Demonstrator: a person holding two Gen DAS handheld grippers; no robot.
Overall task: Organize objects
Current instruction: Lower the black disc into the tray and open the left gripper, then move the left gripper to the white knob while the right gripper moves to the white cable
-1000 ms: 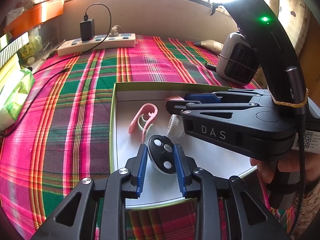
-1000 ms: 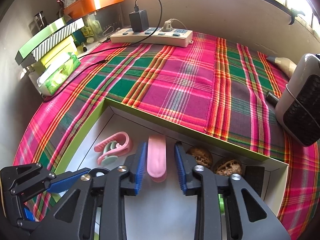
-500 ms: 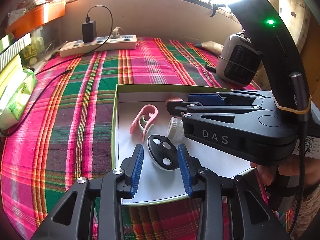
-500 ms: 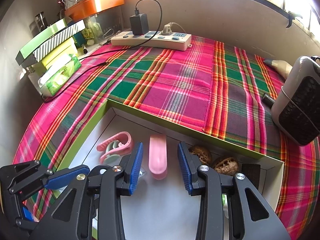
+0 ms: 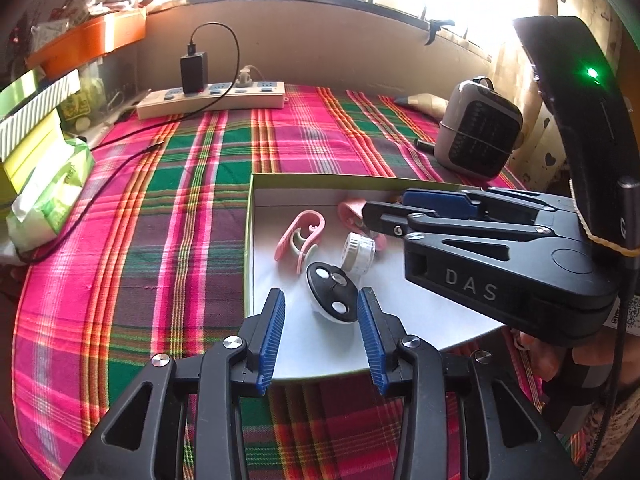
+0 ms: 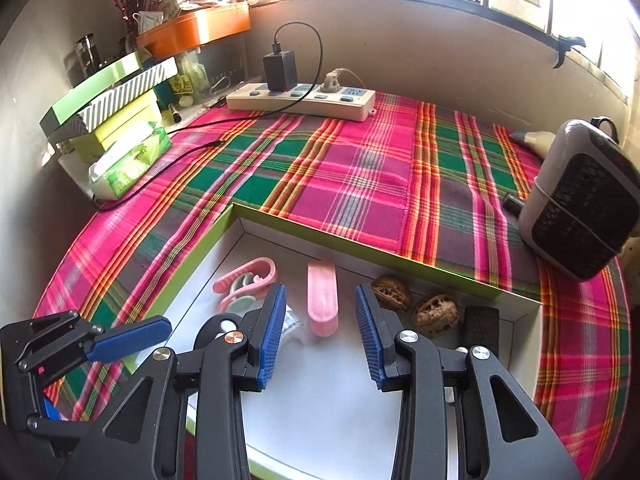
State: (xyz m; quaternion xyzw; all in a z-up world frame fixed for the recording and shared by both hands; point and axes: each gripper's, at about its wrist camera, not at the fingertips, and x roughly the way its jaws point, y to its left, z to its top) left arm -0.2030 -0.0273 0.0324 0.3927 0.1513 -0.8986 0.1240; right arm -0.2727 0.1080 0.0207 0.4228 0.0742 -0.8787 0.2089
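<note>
A shallow green-rimmed white box (image 5: 249,240) (image 6: 304,221) lies on the plaid cloth. In it lie a black round disc with white spots (image 5: 332,294), a pink clip (image 5: 298,236) (image 6: 246,280), a white ribbed cap (image 5: 357,251), a pink oblong piece (image 6: 322,296), two walnuts (image 6: 392,297) and a dark block (image 6: 482,324). My left gripper (image 5: 322,340) is open and empty, just short of the disc. My right gripper (image 6: 320,336) is open and empty, just short of the pink oblong piece; it reaches over the box from the right in the left wrist view (image 5: 500,248).
A white power strip (image 5: 212,98) (image 6: 300,100) with a black charger lies at the back. A small grey heater (image 5: 476,136) (image 6: 580,204) stands at the right. Boxes and a green tissue pack (image 5: 48,196) (image 6: 128,160) sit at the left. A black cable (image 5: 120,164) crosses the cloth.
Both grippers have opened and drawn back. The left one let go of the black disc, the right one of the pink oblong piece; both now lie in the box.
</note>
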